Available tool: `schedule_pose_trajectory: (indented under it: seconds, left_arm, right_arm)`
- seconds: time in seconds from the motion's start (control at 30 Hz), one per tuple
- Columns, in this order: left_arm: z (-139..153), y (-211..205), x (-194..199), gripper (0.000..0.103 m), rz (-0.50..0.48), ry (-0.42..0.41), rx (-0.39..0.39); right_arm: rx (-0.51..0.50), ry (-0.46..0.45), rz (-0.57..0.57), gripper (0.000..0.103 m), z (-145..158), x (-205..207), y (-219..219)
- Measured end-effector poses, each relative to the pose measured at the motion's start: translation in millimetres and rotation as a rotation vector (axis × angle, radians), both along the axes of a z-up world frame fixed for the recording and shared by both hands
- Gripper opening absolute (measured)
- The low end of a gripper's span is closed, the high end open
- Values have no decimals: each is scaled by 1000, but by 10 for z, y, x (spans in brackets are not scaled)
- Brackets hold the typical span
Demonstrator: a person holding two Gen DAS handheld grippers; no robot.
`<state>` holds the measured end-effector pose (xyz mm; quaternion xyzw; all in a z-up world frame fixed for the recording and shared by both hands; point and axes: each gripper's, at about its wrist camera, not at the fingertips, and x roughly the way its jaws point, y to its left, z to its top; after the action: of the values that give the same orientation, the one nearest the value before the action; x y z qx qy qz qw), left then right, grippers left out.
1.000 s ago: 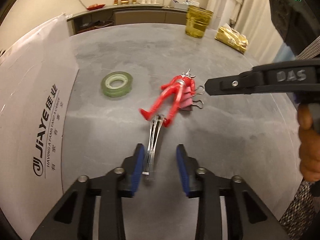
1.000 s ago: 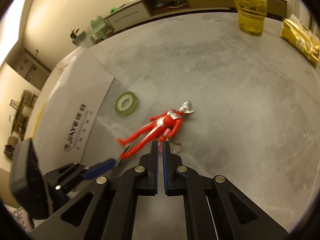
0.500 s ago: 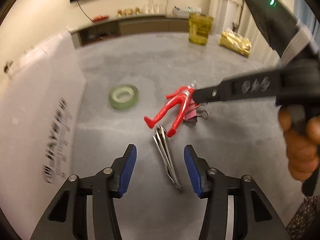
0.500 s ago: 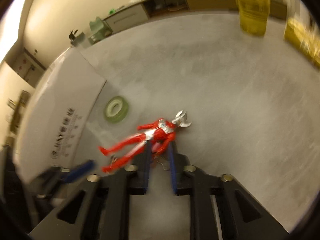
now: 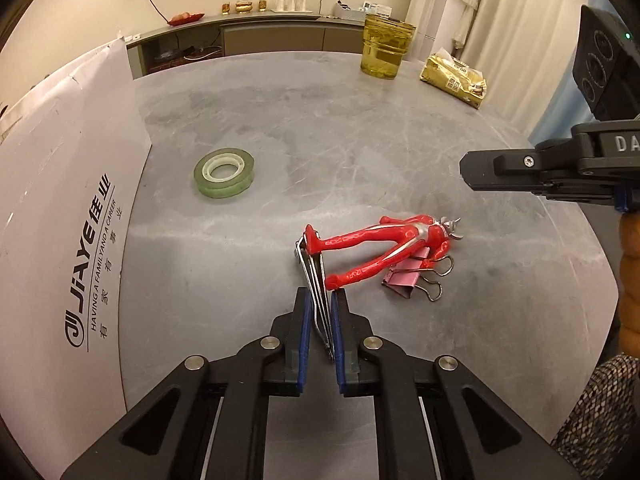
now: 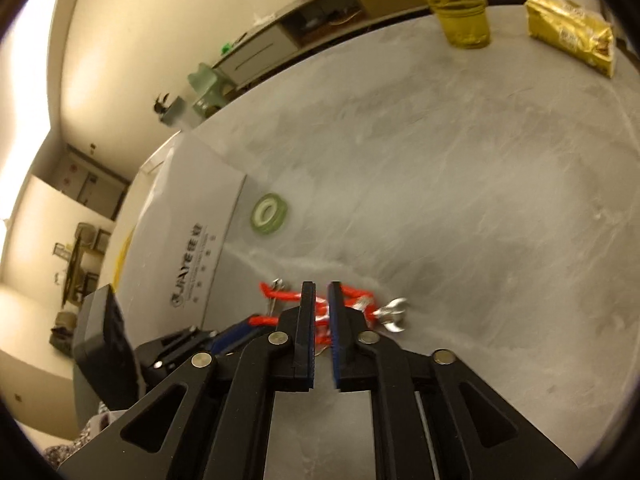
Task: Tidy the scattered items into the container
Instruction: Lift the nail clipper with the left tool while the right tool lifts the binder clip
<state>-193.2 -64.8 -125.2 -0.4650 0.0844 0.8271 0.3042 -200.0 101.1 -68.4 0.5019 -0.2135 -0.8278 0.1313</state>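
left tool (image 5: 319, 312): blue pads narrowed onto metal tweezers (image 5: 316, 280), both pads at or very near the tweezer arms; full clamp hard to confirm
tweezers: lie on bench, far tip under one foot of red figure (image 5: 384, 246)
right tool (image 6: 321, 304): narrow gap between pads, hanging above the red figure's (image 6: 352, 306) torso; nothing visibly gripped, view is blurred; from the left wrist view it shows side-on, above and right of the figure, clear of it
person: hand (image 5: 630, 272) on right tool's handle, patterned sleeve (image 5: 596, 420) below it
red figure: lying flat, silver head away from tweezers, legs toward them; upper body rests on pink binder clip (image 5: 404, 278)
binder clip: touching figure, wire handles sticking out on the side nearer the camera
green tape roll (image 5: 224, 173): flat on bench, well apart from figure, between it and white box (image 5: 60, 216)
white box: printed JIAYE logo, at bench's left edge, beyond the tape from the figure
bench (image 5: 360, 140): grey marbled surface
far from figure: yellow clear cup (image 5: 386, 46) and gold packet (image 5: 454, 76) near far edge
room: sideboard (image 5: 256, 32) against wall behind bench, curtains to the right of it
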Motion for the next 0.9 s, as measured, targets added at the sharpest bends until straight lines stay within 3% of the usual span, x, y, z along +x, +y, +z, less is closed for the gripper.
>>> schedule_pose_trajectory:
  seconds: [0.03,0.07,0.2,0.3,0.33,0.37,0.4,0.5,0.57,0.6,0.63,0.73,0.8,0.9]
  left_arm:
    - [-5,-3,-6,11,0,-5,1]
    - [-8,-4,-11,11,1,-11,4]
    - [-17,-14,-13,11,2,-17,3]
    - [-28,-36,-21,11,8,-18,-6]
    - [-32,-44,-21,11,9,-13,-11]
    - [-35,-60,-26,11,10,-10,-12]
    - [-36,-71,-31,11,11,-11,-10]
    - [-34,-98,-50,11,15,-15,-4]
    - [-27,-100,-52,11,13,-16,1]
    - [-20,-99,-49,11,12,-15,4]
    - [-15,-99,-46,11,10,-13,5]
    - [-17,-96,-46,11,7,-17,5]
    - [-18,-98,-46,11,6,-20,4]
    - [-16,-110,-57,11,9,-22,2]
  right_arm:
    - [59,-5,29,48,-34,-16,-76]
    - [101,-6,57,53,-54,-25,-132]
    - [324,29,228,56,-166,-51,-525]
    - [521,91,300,61,-232,-36,-785]
    - [543,93,300,58,-239,-39,-806]
    - [518,80,274,55,-226,-58,-765]
    - [480,65,250,45,-212,-80,-710]
    - [302,7,141,41,-179,-168,-369]
    - [138,-31,69,10,-197,-203,-108]
    - [32,-52,40,5,-216,-210,8]
    - [-18,-57,7,6,-216,-211,102]
    - [98,-28,-56,6,-149,-200,190]
    - [115,-39,-22,9,-158,-219,163]
    - [159,-23,169,37,-66,-76,-125]
